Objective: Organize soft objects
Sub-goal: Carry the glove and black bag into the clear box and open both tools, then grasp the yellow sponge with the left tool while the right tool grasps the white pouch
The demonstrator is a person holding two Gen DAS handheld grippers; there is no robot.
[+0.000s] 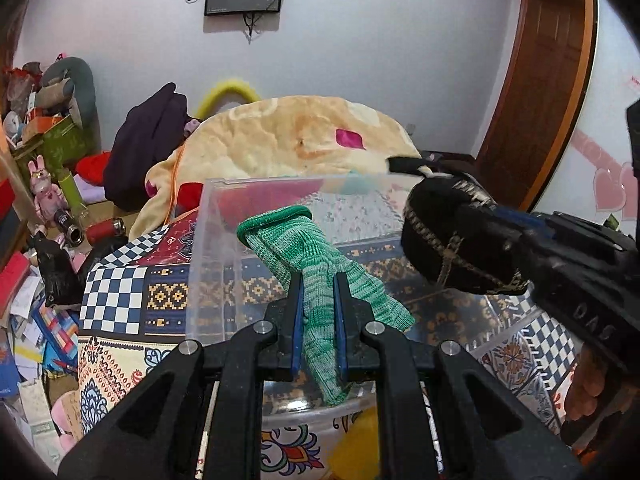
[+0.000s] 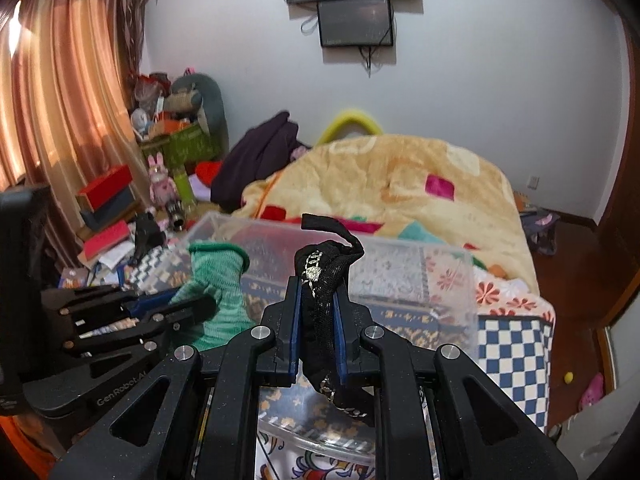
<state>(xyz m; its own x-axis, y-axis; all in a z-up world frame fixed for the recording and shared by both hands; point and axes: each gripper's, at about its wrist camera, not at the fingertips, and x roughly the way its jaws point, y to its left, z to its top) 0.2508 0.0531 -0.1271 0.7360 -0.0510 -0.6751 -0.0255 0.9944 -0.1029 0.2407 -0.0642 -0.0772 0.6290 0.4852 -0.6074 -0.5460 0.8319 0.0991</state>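
Green knit glove [image 1: 320,280] pinched in left fingers [image 1: 297,320]; black silver-trimmed pouch [image 2: 320,300] clamped in right fingers [image 2: 294,328].

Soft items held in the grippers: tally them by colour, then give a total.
Green: 1, the green knit glove in the left gripper
Black: 1, the black fabric piece in the right gripper
Total: 2

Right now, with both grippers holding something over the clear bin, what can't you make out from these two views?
- Clear bin floor: both views, its near part is hidden by the gripper bodies.
- Green knit glove: left wrist view, its lower end is hidden behind the left gripper.
- Black fabric item: right wrist view, bunched in the right gripper; what it is stays unclear.
- Yellow object: left wrist view, largely hidden, unidentifiable.
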